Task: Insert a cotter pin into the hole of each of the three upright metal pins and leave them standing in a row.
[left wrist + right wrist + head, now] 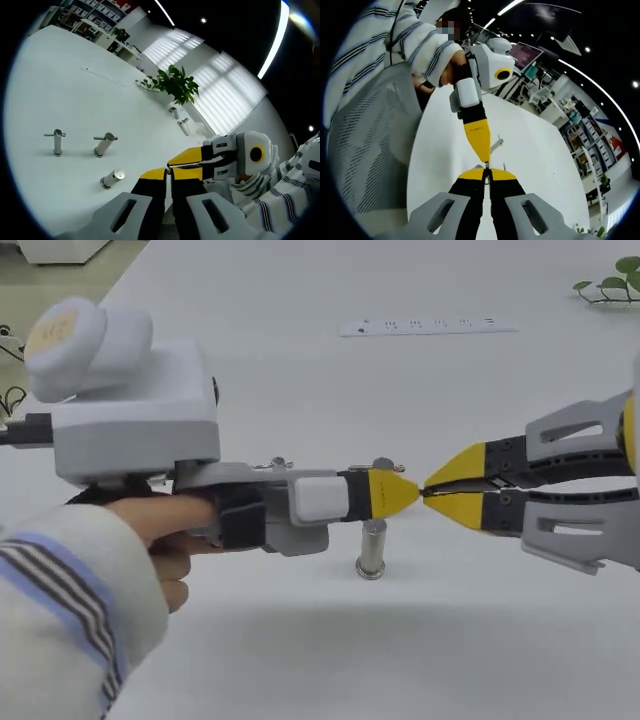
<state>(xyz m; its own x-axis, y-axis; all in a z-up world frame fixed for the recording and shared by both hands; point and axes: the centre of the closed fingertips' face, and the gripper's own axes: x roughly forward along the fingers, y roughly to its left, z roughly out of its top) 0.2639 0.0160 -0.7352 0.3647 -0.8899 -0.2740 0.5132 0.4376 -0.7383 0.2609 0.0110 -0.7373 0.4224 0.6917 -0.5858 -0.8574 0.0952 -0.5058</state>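
Touching tips, left hand-held gripper (410,492) and right hand-held gripper (430,494) pressed together; metal pin (372,548) below.

Left tool (400,492) tip-to-tip with right tool (440,492), pin (372,550) seemingly beneath

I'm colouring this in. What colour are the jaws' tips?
Yellow on the left gripper and right gripper; clearest in the head view.

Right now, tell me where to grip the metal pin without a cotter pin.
Best grip the bare metal pin low on its shaft, above the flared foot, coming level from the side: it stands upright and its top should stay free.
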